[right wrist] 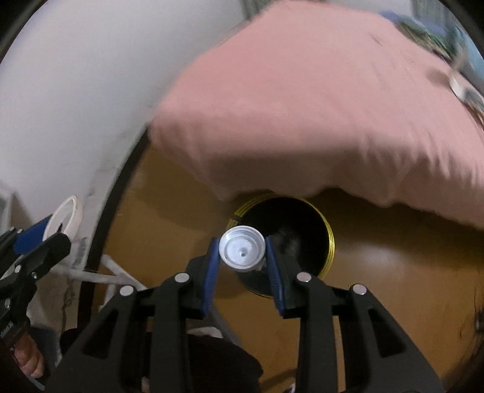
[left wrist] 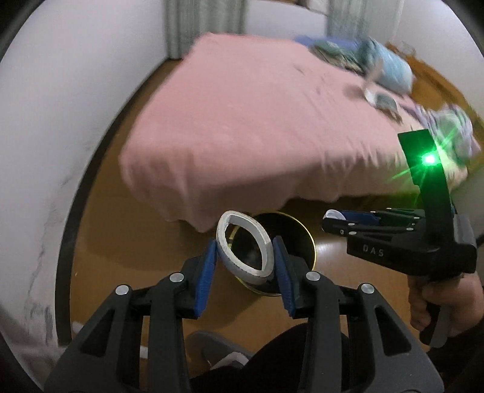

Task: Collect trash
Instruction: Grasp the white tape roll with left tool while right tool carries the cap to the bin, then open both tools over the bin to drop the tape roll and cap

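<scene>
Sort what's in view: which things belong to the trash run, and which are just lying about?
Job:
- tape ring, squeezed in the left gripper
- cap, held in the right gripper
- bin on the floor, below both

Lying about:
- bed with pink sheet
- blue bundle and blurred clutter on it
- curtains

Matt black plastic on the left gripper [left wrist: 245, 266], ribbed blue pads [left wrist: 208, 272] looking rubbery, shiny metal rivets on top. Between them, a white tape ring [left wrist: 245, 249], papery and dull, its edge a bit rough. The right gripper [right wrist: 242, 257] pinches a white cap [right wrist: 241, 252], smooth plastic with a soft sheen. Beyond, a dark bin [right wrist: 328, 241] with a glossy brass-coloured rim. The floor [left wrist: 127, 251] is polished wood. The pink bedsheet [left wrist: 242, 121] is matt, wrinkled cloth.
</scene>
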`<state>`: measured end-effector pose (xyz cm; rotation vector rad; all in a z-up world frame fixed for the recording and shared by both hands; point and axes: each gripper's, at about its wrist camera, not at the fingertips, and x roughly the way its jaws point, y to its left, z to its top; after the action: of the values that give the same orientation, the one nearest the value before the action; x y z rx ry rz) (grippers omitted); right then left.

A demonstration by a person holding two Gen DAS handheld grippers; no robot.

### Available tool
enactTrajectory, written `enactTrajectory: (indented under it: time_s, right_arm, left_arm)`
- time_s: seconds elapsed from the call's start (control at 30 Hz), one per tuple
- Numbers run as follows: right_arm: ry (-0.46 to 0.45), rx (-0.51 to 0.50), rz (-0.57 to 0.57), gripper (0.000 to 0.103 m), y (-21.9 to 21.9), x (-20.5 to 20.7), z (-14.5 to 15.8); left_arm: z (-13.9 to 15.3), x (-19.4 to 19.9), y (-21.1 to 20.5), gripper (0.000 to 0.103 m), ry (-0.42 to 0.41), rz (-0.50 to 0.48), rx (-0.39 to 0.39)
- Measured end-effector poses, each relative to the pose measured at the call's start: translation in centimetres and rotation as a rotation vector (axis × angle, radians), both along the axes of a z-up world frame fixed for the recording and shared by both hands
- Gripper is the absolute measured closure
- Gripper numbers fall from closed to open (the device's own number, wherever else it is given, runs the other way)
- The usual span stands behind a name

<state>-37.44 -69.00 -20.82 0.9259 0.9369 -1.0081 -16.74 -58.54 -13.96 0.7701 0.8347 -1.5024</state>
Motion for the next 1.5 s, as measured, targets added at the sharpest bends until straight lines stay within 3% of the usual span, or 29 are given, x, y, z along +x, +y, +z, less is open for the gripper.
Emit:
enactTrajectory:
  time_s: [0.2,0.5,0.57,0.6,0.63,1.03,1.07,1.13,1.2,1.5]
  right_arm:
    - [-0.01,0.083,-0.033,0.072,-1.4,-1.6,-3.7]
    - [-0.038,0.077,-0.038,0.072,-1.1,-2.1,-3.9]
    - [-0.058,0.063,-0.051,0.058,-1.2,-2.3,-3.8]
    - [-0.065,0.056,-0.059,0.043,-1.2,-2.5,-3.7]
    - [-0.067,0.047,-0.067,0.037,-1.2,-2.6,-3.5]
    - [-0.063,0.021,-0.138,0.033,-1.6,-4.0,-3.1]
    - [-0.064,0.021,-0.149,0.033,-1.7,-4.2,-3.1]
    - [-0.073,0.027,-0.161,0.032,-1.8,-4.5,-3.2]
    - [-0.078,0.032,-0.166,0.031,-1.9,-4.6,-3.2]
    - [-0.063,0.029,-0.136,0.029,-1.9,-4.2,-3.3]
  left_arm:
    - [-3.0,-2.5,-3.6,0.066,-0.016,-0.071,0.051]
    - [-3.8,-2.2,-5.0,0.066,0.017,-0.053,0.069]
    - [-3.7,-2.1,-5.0,0.066,0.029,-0.055,0.07]
    - [-3.7,-2.1,-4.9,0.066,0.034,-0.057,0.07]
    - [-3.7,-2.1,-4.9,0.066,0.039,-0.06,0.068]
    - [-3.5,-2.2,-5.0,0.065,0.122,-0.095,0.07]
    - [-3.4,-2.1,-5.1,0.063,0.138,-0.096,0.069]
    - [-3.2,-2.0,-5.3,0.038,0.156,-0.094,0.055]
    - [-2.8,-1.7,-5.3,0.036,0.163,-0.075,0.029]
    - [-3.3,-1.4,-5.6,0.032,0.17,-0.048,0.07]
